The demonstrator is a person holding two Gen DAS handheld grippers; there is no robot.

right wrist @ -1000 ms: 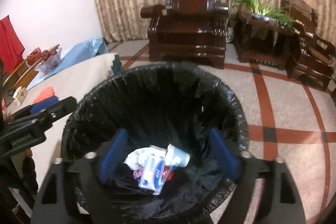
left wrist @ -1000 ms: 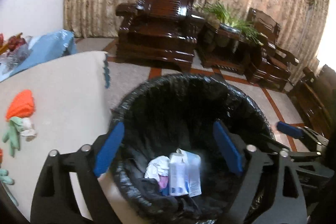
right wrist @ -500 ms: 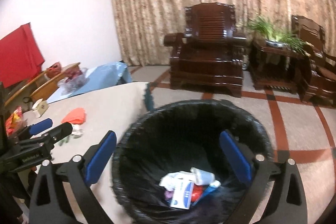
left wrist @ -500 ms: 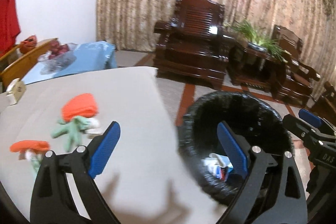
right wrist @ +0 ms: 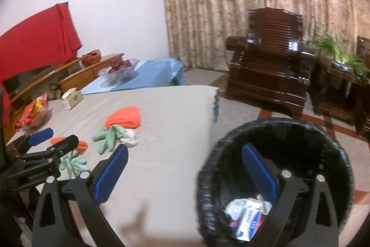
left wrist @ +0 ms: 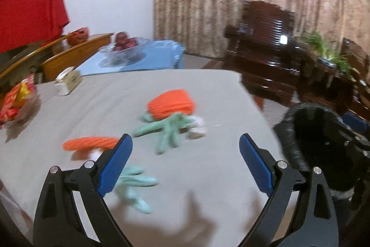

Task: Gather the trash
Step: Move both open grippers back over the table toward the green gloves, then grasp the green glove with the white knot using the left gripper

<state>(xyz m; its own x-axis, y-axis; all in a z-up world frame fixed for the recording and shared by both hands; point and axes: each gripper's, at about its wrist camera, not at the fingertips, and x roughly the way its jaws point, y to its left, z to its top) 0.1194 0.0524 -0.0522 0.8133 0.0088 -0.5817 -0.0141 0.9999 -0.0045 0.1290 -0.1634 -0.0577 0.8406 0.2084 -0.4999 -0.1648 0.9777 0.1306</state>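
Left gripper (left wrist: 185, 163) is spread wide with nothing between the jaws, hovering over the grey table (left wrist: 219, 96). Right gripper (right wrist: 185, 173) is also wide apart and empty, straddling the table edge and the bin (right wrist: 272, 177).

Bin: black-lined, on the floor just beside the table, at 4 o'clock in the right wrist view and 3 o'clock in the left. The trash (right wrist: 248, 215) is inside it: crumpled white paper, a white-and-blue packet, a bit of red (rest too dark to tell).

On the table: an orange-and-green carrot toy (left wrist: 170, 117) at 12 o'clock of the left gripper, with a small white crumpled scrap (left wrist: 196, 129) touching its right side. A second carrot toy (left wrist: 92, 144) sits at 10 o'clock, partly hidden behind the left finger. A tissue box (left wrist: 68, 82) and a red snack bag (left wrist: 16, 101) sit at the far left edge.

View is motion-blurred.
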